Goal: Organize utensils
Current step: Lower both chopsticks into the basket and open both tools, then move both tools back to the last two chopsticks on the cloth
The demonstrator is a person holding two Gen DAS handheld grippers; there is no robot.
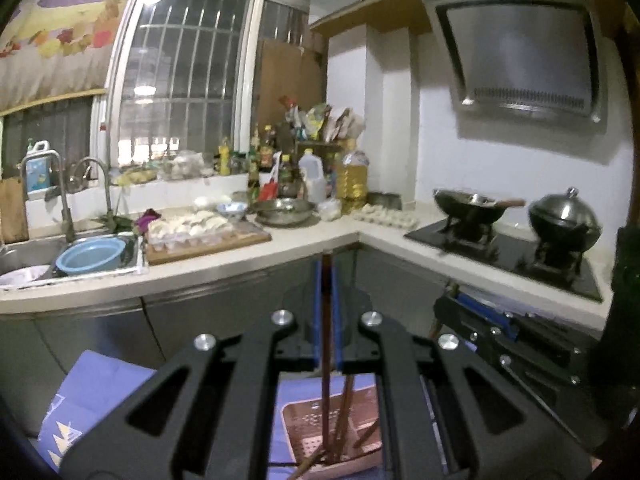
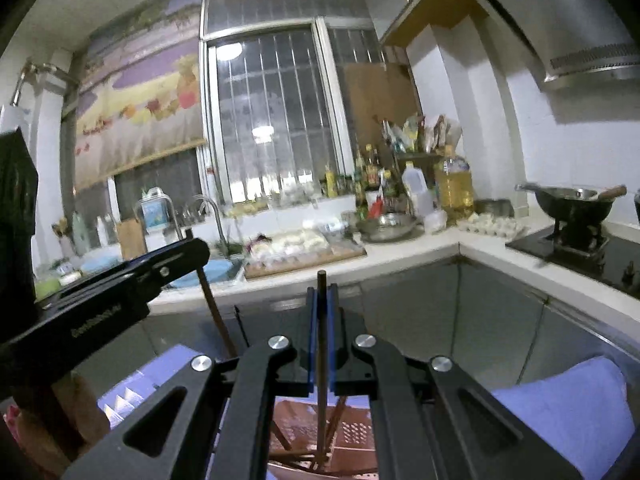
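Note:
My left gripper (image 1: 326, 312) is shut on a reddish-brown chopstick (image 1: 326, 360) that runs upright between its blue pads. Its lower end reaches into a pink perforated basket (image 1: 304, 420) below, which holds more chopsticks (image 1: 346, 412). My right gripper (image 2: 321, 328) is shut on a dark chopstick (image 2: 321, 360), also upright, its lower end in the same pink basket (image 2: 352, 432). The left gripper's body (image 2: 120, 284) and its chopstick (image 2: 216, 316) show at the left of the right wrist view. The right gripper's body (image 1: 500, 332) shows at the right of the left wrist view.
The basket sits on a blue-violet cloth (image 1: 92, 392). Beyond is an L-shaped kitchen counter (image 1: 312, 240) with a sink (image 1: 24, 256), blue bowl (image 1: 90, 256), cutting board with dumplings (image 1: 200, 232), bottles and a stove with woks (image 1: 504, 248).

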